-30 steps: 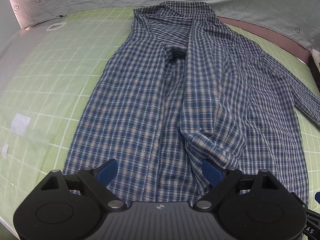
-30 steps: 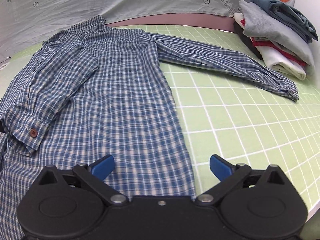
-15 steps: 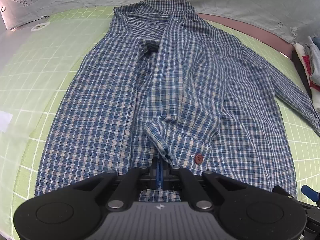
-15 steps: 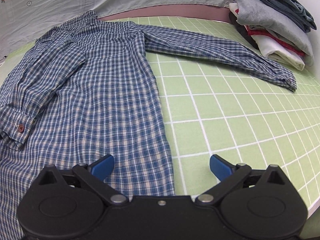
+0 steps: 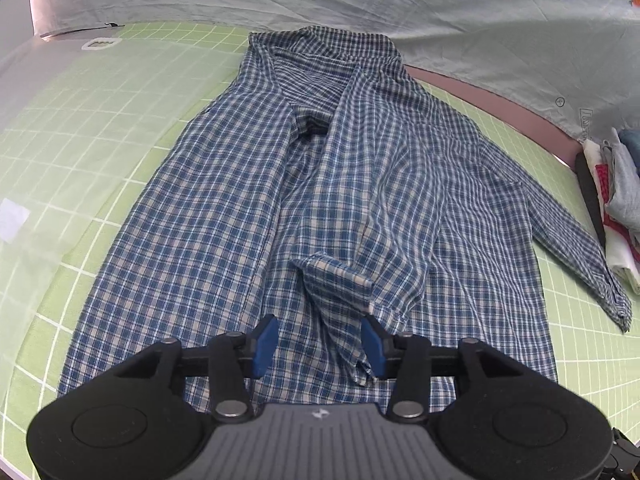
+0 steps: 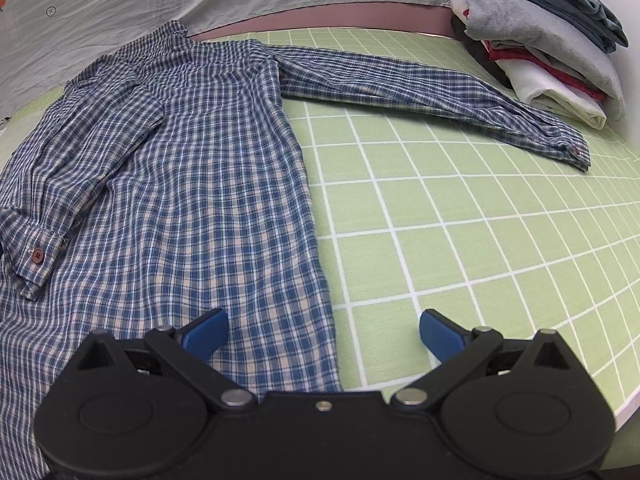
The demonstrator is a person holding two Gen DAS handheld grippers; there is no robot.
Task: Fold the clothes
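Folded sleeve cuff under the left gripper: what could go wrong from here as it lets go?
1. The left gripper is opening with the cuff between its fingers; the fabric lies against the right-hand pad and may snag and drag as the gripper leaves.
2. The cuff sits bunched and twisted on the shirt, so the next fold may trap a lump.
3. The other sleeve lies stretched out, its end near the clothes pile; swinging it in could brush the stack.

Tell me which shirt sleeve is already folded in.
The sleeve lying over the shirt's front, cuff by the left gripper; the other sleeve lies stretched out on the mat.
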